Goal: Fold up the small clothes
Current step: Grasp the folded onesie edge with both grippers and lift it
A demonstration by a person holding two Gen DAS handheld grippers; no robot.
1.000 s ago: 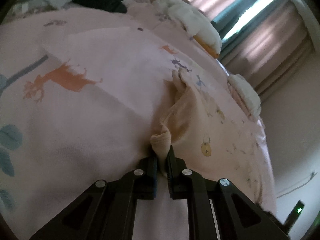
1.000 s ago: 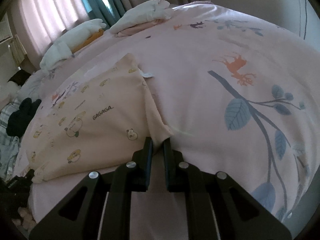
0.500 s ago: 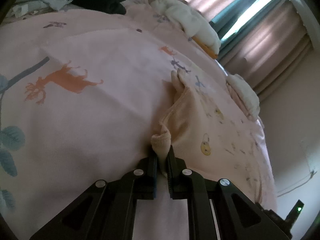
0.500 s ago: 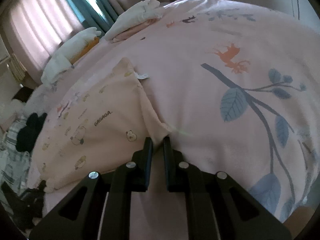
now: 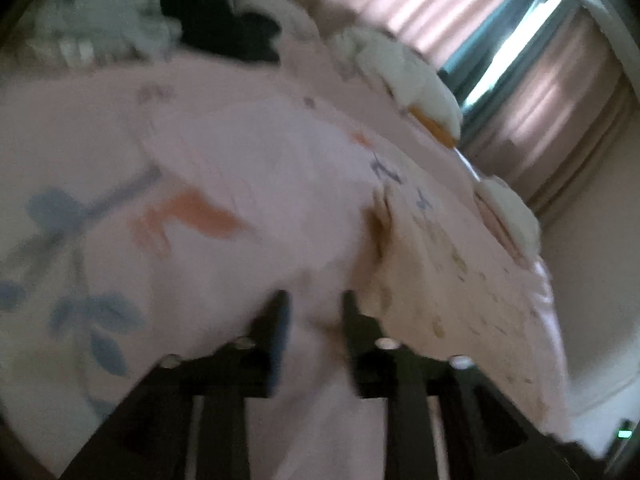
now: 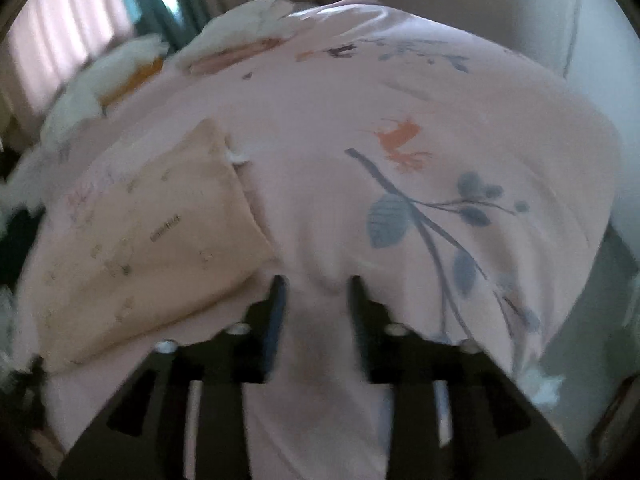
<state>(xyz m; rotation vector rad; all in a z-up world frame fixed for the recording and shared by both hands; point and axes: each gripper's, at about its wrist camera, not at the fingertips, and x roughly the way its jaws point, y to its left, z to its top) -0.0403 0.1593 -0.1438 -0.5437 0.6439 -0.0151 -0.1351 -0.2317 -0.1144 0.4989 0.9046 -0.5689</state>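
Note:
A small cream garment (image 5: 436, 276) with little printed figures lies flat on the pink bedspread (image 5: 224, 168). In the left wrist view its near corner sits just right of my left gripper (image 5: 314, 304), whose jaws are opening with only bedspread between them. From the right wrist the garment (image 6: 148, 236) lies to the left of my right gripper (image 6: 316, 288). Its jaws are opening too, and nothing is held. Both views are blurred by motion.
Folded white stacks (image 5: 412, 80) (image 6: 240, 36) lie along the far side of the bed by the curtains. Dark clothes (image 5: 224, 28) and a pale heap sit at the bed's far left in the left wrist view. The bedspread's leaf print (image 6: 388, 220) spreads to the right.
Both grippers were shut on the garment's corners; both have let go and their jaws stand apart. Both have lifted a little, and the garment now rests flat on the bed.

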